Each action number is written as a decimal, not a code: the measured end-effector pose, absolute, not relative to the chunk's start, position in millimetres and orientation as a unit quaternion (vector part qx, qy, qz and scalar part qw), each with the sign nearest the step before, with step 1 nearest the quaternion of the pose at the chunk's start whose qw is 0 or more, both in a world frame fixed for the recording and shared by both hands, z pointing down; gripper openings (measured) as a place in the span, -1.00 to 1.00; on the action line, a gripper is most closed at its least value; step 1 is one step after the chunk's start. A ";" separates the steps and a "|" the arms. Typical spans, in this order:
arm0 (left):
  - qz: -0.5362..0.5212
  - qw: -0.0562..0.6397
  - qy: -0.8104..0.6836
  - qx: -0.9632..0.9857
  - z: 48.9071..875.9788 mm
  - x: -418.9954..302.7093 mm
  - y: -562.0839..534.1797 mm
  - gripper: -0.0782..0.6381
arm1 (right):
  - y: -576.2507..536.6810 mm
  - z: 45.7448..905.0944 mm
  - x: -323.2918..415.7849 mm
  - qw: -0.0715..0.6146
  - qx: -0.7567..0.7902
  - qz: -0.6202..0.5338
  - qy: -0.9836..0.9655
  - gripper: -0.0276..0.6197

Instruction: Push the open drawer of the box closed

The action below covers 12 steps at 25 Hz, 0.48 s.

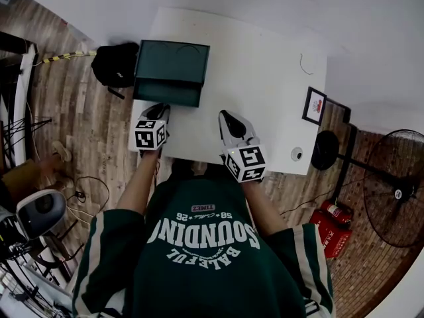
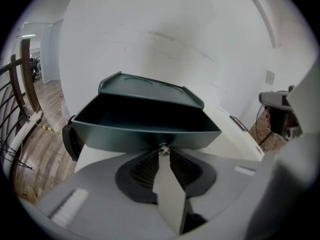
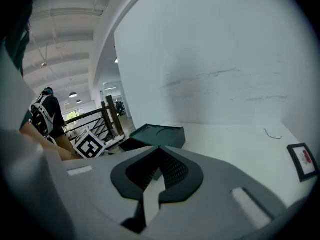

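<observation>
A dark green box stands at the left of the white table. Its drawer is pulled out toward me and looks empty inside. My left gripper is at the drawer's front, and its tips are closed round the small metal knob in the middle of that front. To the right, my right gripper hovers over bare table, clear of the box. Its jaws meet at the tips with nothing between them. From the right gripper view, the box lies ahead and to the left.
A black bag lies on the wooden floor left of the table. A framed picture, a thin cable and a small round object are on the table's right side. A fan stands at the far right.
</observation>
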<state>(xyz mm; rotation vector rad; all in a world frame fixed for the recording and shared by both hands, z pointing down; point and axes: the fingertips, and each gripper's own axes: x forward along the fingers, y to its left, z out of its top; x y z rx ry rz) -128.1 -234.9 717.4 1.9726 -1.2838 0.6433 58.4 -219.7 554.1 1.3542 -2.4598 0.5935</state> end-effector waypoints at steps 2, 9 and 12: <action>0.247 0.345 -0.494 0.759 717.1 -127.2 -240.5 -0.43 | -221.4 554.0 61.5 0.136 0.469 0.205 -0.848 -0.92; 0.237 0.355 -0.501 0.753 717.7 -124.4 -263.9 -0.43 | -228.9 556.1 70.6 0.134 0.477 0.207 -0.843 -0.92; 0.236 0.356 -0.501 0.752 718.2 -122.4 -272.9 -0.43 | -231.0 557.6 75.3 0.134 0.481 0.210 -0.841 -0.92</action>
